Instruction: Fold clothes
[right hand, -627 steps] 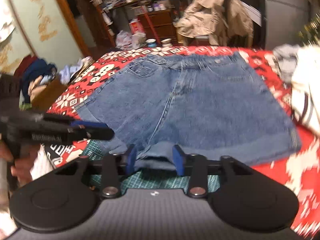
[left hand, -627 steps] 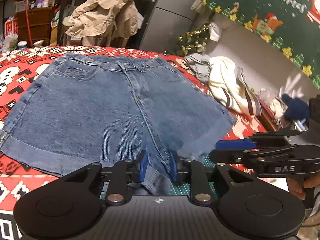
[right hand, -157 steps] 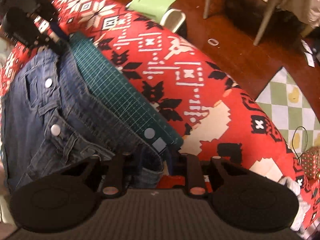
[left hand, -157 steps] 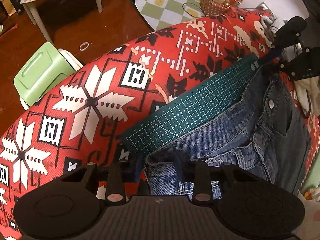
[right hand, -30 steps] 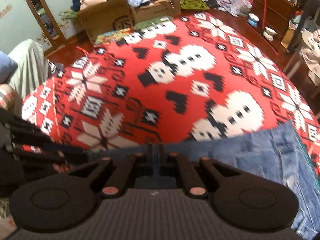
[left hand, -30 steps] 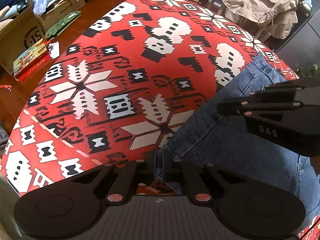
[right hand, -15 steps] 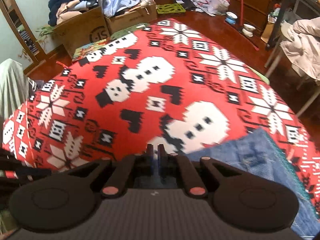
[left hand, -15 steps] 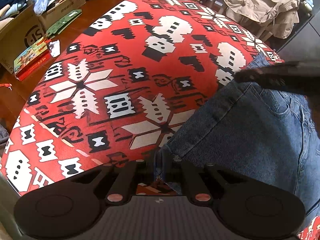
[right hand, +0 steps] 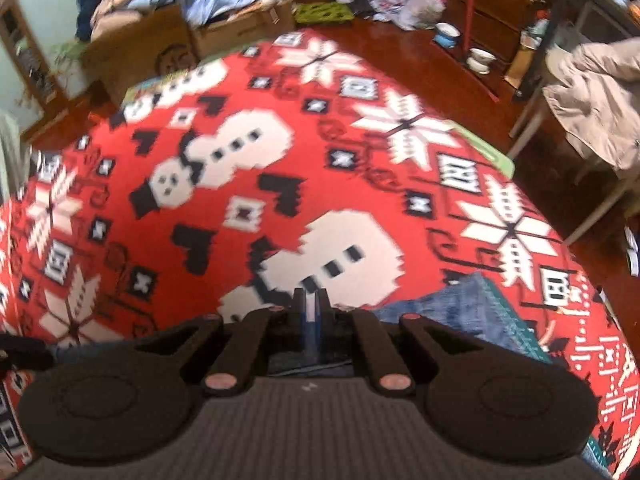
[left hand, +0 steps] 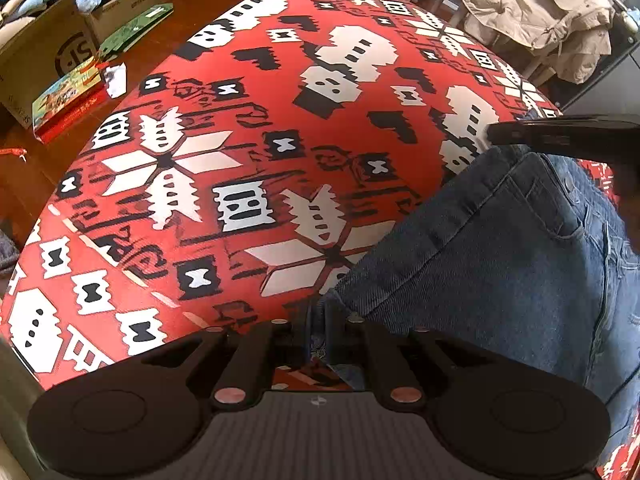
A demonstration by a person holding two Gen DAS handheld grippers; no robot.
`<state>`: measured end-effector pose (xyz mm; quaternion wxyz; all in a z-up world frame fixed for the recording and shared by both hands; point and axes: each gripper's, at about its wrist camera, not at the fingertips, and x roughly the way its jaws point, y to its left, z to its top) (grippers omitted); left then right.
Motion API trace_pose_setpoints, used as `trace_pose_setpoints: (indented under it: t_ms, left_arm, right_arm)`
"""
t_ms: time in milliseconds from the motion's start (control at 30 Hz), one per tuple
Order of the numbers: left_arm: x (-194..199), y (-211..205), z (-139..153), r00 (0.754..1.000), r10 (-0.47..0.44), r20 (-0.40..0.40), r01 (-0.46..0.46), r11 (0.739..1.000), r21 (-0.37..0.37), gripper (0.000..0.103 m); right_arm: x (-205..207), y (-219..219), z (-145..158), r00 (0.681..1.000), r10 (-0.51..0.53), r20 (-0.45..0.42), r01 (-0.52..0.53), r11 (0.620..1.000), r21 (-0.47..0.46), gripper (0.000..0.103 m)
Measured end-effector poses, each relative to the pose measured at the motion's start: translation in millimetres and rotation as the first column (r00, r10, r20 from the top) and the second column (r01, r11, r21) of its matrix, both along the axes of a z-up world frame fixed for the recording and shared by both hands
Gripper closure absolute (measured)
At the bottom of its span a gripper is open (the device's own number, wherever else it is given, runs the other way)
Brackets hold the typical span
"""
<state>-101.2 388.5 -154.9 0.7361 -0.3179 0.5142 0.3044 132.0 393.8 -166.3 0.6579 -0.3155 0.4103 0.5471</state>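
Both grippers are clamped on the shorts (left hand: 500, 264), left gripper (left hand: 318, 332) pinching a hem corner, right gripper (right hand: 310, 320) nipping denim at the far edge, so one fold looks underway on the cloth (left hand: 240, 128), with squaring off and putting down left

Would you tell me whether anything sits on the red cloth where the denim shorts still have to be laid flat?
Nothing visible does. The red patterned cloth beside the denim shorts shows only its print, and the left gripper is already shut on the shorts' edge.
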Motion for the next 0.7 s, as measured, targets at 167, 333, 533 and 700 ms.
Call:
trace_pose_setpoints:
  t_ms: [167, 333, 533, 700]
  left_arm:
    - [0.7, -1.1, 0.0, 1.000, -0.002, -0.004, 0.002, 1.000, 0.003, 0.096]
    - [1.9, -0.8, -0.1, 1.000, -0.008, -0.011, 0.008, 1.000, 0.004, 0.096]
    - [2.4, -1.1, -0.1, 1.000, -0.005, -0.016, 0.005, 1.000, 0.004, 0.096]
    - [2.3, -1.5, -0.1, 1.000, -0.007, -0.016, 0.007, 1.000, 0.007, 0.096]
  right_arm:
    - [7.2, -17.4, 0.3, 0.998, 0.056, -0.003, -0.056, 0.998, -0.039, 0.099]
    - [8.4, -5.5, -10.0, 0.998, 0.057, 0.017, -0.056, 0.998, -0.022, 0.103]
    - [22.8, -5.3, 8.1, 1.000, 0.001, 0.019, -0.001, 1.000, -0.001, 0.100]
    - [37.6, -19.8, -1.9, 1.000, 0.010, 0.019, -0.009, 0.998, -0.067, 0.100]
